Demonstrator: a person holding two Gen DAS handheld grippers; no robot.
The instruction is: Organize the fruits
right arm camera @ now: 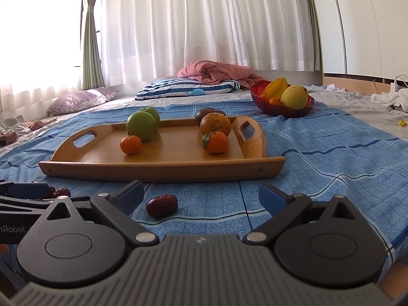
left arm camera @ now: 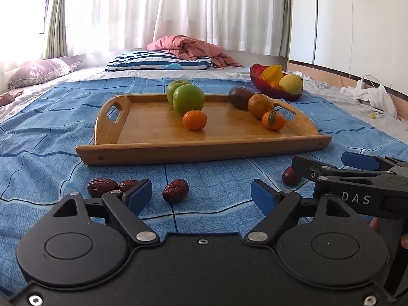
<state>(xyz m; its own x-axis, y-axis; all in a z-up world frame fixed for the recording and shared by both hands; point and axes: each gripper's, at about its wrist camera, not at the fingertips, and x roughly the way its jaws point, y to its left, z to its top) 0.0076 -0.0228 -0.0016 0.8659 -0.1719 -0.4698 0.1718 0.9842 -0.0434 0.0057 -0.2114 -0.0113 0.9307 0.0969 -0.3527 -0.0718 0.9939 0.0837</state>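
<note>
Dates lie loose on the bed's blue sheet short of the tray (left arm camera: 204, 153); one date (left arm camera: 176, 190) sits ahead of your left gripper (left arm camera: 201, 195), jaws spread, empty; right gripper (right arm camera: 201, 199) likewise over another date (right arm camera: 162, 205)—ease forward, then pinch gently.

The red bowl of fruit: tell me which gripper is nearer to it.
Right. The right gripper sits on the bowl's side of the bed, jaws open over a date. The left gripper is further left, beyond the tray.
</note>
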